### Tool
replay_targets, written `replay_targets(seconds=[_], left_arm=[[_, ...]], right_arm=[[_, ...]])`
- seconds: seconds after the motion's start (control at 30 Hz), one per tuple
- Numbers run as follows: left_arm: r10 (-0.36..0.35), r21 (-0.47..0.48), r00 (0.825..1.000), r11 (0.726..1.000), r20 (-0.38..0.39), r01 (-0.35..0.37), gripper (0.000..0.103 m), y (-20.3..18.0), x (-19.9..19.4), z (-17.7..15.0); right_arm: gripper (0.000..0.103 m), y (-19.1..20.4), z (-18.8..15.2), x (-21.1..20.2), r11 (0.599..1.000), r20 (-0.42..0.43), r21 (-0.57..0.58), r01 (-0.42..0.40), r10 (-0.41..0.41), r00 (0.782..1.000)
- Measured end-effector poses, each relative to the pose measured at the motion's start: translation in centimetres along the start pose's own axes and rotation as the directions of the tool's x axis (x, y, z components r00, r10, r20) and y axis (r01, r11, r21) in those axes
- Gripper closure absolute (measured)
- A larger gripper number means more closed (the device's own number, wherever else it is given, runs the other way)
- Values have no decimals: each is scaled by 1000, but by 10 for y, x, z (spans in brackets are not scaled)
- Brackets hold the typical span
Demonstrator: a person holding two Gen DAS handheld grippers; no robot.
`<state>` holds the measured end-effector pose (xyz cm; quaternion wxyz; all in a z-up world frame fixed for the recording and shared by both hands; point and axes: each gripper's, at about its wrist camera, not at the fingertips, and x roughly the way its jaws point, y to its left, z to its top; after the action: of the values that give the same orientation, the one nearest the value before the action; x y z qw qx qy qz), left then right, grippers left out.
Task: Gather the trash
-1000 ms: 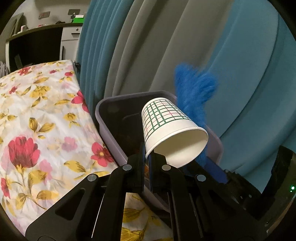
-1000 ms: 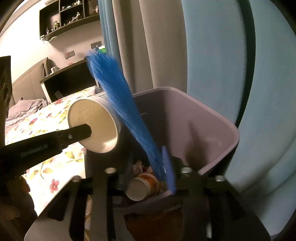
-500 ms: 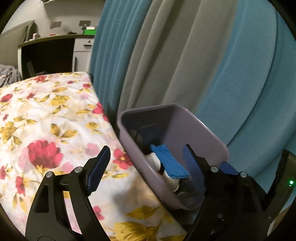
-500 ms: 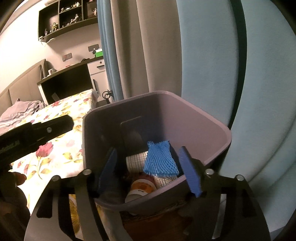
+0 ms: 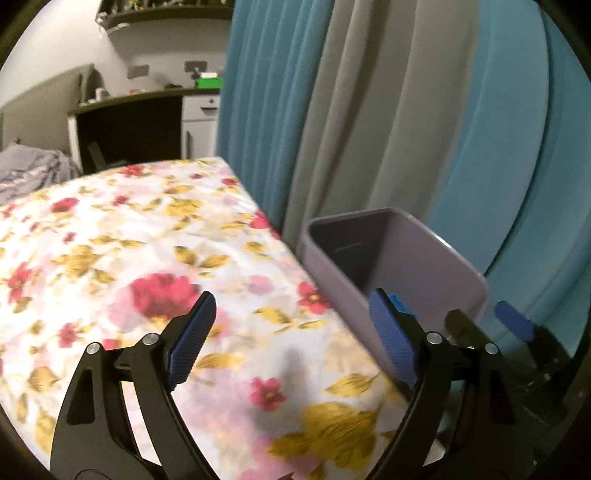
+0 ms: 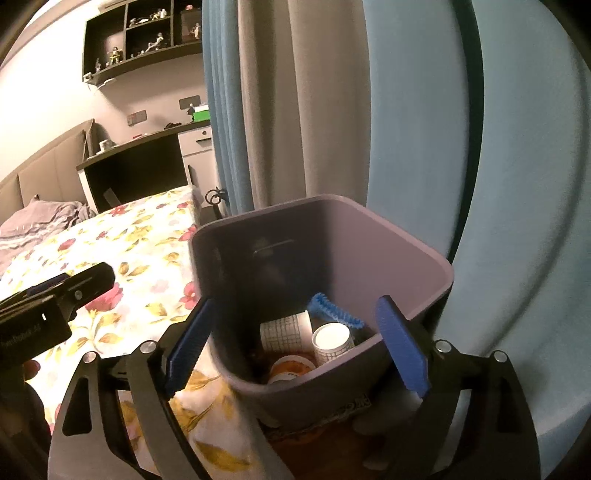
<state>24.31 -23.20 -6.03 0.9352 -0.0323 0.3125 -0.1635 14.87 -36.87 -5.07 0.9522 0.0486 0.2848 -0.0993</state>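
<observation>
Both grippers have let go since a second ago: the left gripper [image 5: 291, 332] and right gripper [image 6: 295, 339] now gape with nothing between their pads. Down in the purple bin [image 6: 424, 258] beside the floral bedspread [image 5: 129, 240] lie the checked paper cups [image 6: 282, 332] and blue net [image 6: 334, 310]. From the left view only a blue scrap shows inside; the bin's bottom stays dark.

A floral bedspread [image 5: 147, 266] fills the nine o'clock side. Blue and grey curtains [image 5: 332, 110] hang at twelve o'clock. A dark desk [image 6: 136, 166] and wall shelf [image 6: 144, 33] sit at eleven o'clock.
</observation>
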Motion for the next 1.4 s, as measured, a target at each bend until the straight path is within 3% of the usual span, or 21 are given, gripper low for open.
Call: replay_targets(seconds=[0.23, 0.5, 0.73, 0.93, 1.07, 1.4], left_arm=[[138, 46, 988, 989, 75, -141, 10, 10, -45, -20], [188, 49, 974, 980, 123, -195, 6, 30, -92, -52], [228, 31, 958, 971, 172, -237, 6, 53, -139, -73], [231, -20, 956, 973, 182, -231, 6, 75, -172, -88], [262, -32, 941, 965, 214, -262, 6, 81, -187, -94], [254, -36, 941, 967, 224, -252, 6, 87, -202, -101]], right_arm=[[11, 21, -9, -25, 999, 38, -24, 31, -30, 999], [6, 58, -30, -63, 994, 110, -99, 45, -34, 993], [6, 77, -43, -99, 994, 160, -97, 47, -31, 987], [6, 90, -54, -123, 995, 178, -101, 25, -6, 984], [6, 99, -59, -133, 993, 184, -118, 8, 14, 983], [6, 105, -66, -146, 993, 202, -122, 5, 20, 979]])
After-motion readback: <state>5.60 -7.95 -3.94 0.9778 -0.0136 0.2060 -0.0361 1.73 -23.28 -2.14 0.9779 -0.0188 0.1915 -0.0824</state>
